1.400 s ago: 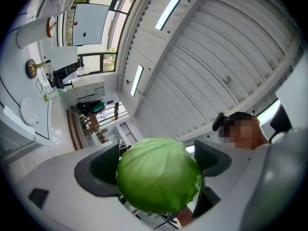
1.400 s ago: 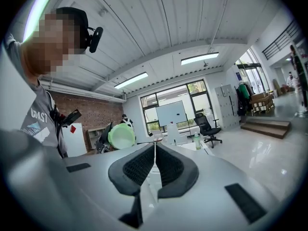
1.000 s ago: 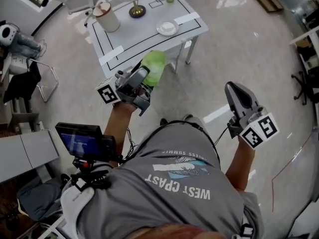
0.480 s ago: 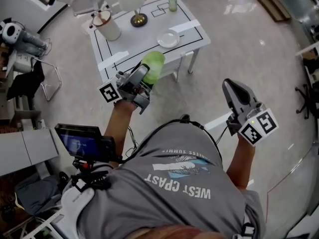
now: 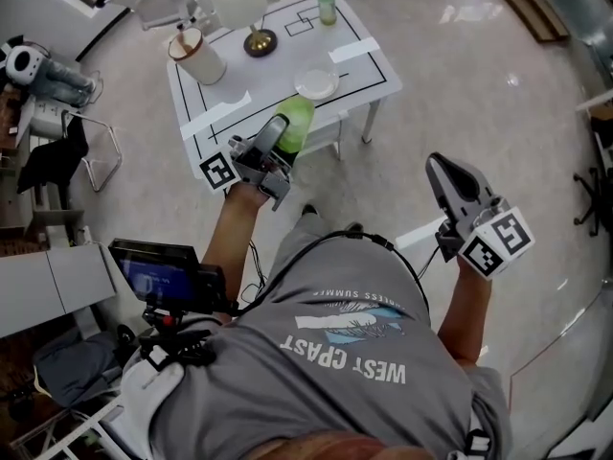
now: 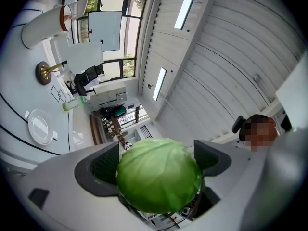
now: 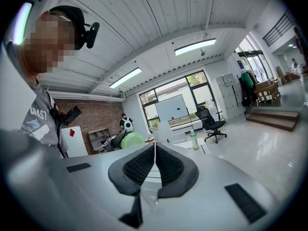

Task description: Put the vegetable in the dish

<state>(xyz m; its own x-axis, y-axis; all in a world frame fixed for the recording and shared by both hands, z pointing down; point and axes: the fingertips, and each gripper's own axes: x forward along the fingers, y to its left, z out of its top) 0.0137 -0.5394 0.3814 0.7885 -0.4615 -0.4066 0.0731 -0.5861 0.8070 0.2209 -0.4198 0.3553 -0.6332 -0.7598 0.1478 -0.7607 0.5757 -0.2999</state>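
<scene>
A round green cabbage (image 5: 294, 122) sits clamped in my left gripper (image 5: 280, 134), held above the near edge of the white table (image 5: 356, 65). It fills the space between the jaws as the cabbage (image 6: 159, 174) in the left gripper view. A small white dish (image 5: 317, 84) lies on the table just beyond it, and shows as the dish (image 6: 39, 127) at the left of the left gripper view. My right gripper (image 5: 443, 173) hangs over the floor to the right, well away from the table, with its jaws pressed together and nothing in them (image 7: 154, 163).
On the table stand a white cylinder container (image 5: 196, 56), a brass-coloured stand (image 5: 260, 41) and a green bottle (image 5: 327, 4). A chair (image 5: 91, 151) and shelving are at the left. A screen (image 5: 163, 276) is mounted at my chest.
My left gripper has carried the cabbage forward, closer to the table and the dish. The right gripper has barely moved.
</scene>
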